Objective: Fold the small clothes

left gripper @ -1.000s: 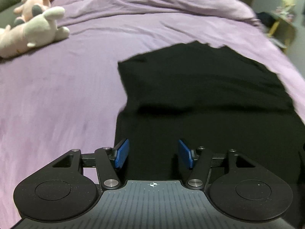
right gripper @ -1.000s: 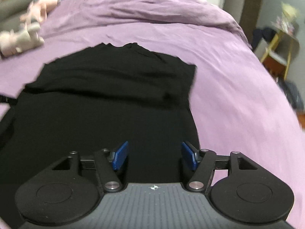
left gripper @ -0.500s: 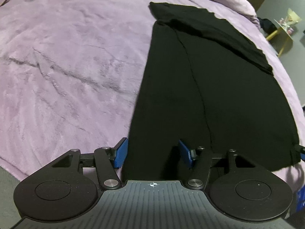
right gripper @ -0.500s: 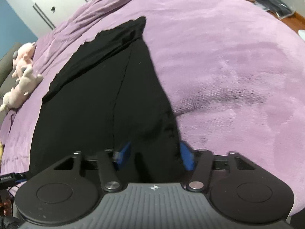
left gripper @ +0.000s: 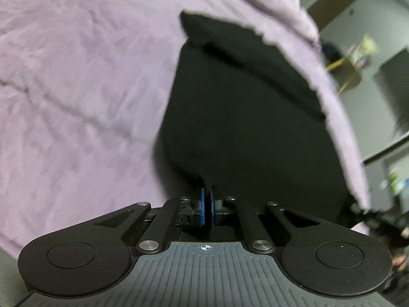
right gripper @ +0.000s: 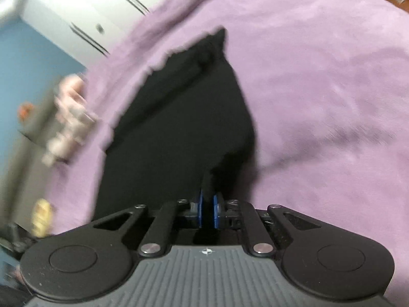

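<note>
A black garment (left gripper: pixel 242 117) lies spread on the purple bedspread (left gripper: pixel 76 89), with its far part folded over. My left gripper (left gripper: pixel 207 206) is shut on the garment's near left corner, which is raised off the bed. In the right wrist view the same garment (right gripper: pixel 179 128) shows, and my right gripper (right gripper: pixel 207 211) is shut on its near right corner, also raised. The blue pads (right gripper: pixel 216 211) pinch black cloth between them.
The purple bedspread (right gripper: pixel 319 102) stretches all round the garment. Pink and cream plush toys (right gripper: pixel 66 117) lie at the far left beside a blue wall. A white wardrobe (right gripper: pixel 84 12) stands behind. A yellow-legged side table (left gripper: pixel 350 69) stands past the bed's right edge.
Both grippers have gone from open to shut on the garment's near corners. The corners have lifted off the bed and both views have tilted.
</note>
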The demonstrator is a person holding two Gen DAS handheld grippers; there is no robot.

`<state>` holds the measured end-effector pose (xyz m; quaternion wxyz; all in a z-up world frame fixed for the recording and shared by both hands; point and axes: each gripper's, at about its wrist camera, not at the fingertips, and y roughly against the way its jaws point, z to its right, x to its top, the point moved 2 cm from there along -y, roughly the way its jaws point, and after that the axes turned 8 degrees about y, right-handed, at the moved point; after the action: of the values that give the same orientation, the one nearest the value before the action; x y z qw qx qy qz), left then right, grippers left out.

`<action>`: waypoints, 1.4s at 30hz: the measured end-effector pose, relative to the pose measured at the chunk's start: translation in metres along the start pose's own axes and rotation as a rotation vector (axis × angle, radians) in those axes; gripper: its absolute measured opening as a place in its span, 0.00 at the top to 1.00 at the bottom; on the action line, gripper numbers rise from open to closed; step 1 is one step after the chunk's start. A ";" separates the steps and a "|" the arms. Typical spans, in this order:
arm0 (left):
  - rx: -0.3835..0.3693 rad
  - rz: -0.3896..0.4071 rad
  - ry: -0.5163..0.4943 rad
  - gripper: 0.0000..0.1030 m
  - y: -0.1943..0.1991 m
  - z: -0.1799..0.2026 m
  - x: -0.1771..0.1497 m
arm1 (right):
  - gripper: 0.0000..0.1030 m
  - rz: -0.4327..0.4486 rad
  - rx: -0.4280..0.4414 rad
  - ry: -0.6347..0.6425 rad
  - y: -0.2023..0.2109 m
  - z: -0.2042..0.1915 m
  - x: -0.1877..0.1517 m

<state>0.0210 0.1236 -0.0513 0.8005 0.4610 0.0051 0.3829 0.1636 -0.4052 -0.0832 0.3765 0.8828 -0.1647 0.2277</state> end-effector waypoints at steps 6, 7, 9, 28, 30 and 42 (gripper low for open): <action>-0.132 0.132 0.094 0.95 0.007 0.021 0.059 | 0.93 0.123 0.065 -0.046 -0.023 -0.007 0.056; -0.131 0.172 0.101 0.95 0.005 0.025 0.071 | 0.94 0.140 0.061 -0.053 -0.029 -0.008 0.064; -0.106 0.237 0.120 0.95 -0.003 0.029 0.091 | 0.94 0.179 0.038 -0.095 -0.045 -0.007 0.083; 0.176 0.273 0.000 0.62 -0.051 0.000 0.106 | 0.36 -0.115 -0.054 0.507 -0.096 -0.053 0.068; 0.155 0.265 0.034 0.62 -0.051 -0.003 0.104 | 0.39 -0.129 -0.055 0.546 -0.102 -0.062 0.064; 0.194 0.219 -0.141 0.49 -0.073 0.018 0.105 | 0.93 0.090 -0.178 0.283 -0.098 -0.030 0.099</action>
<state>0.1458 0.1542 -0.0585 0.7040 0.5598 -0.0646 0.4322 0.2840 -0.3297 -0.0705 0.4618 0.7969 -0.1691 0.3509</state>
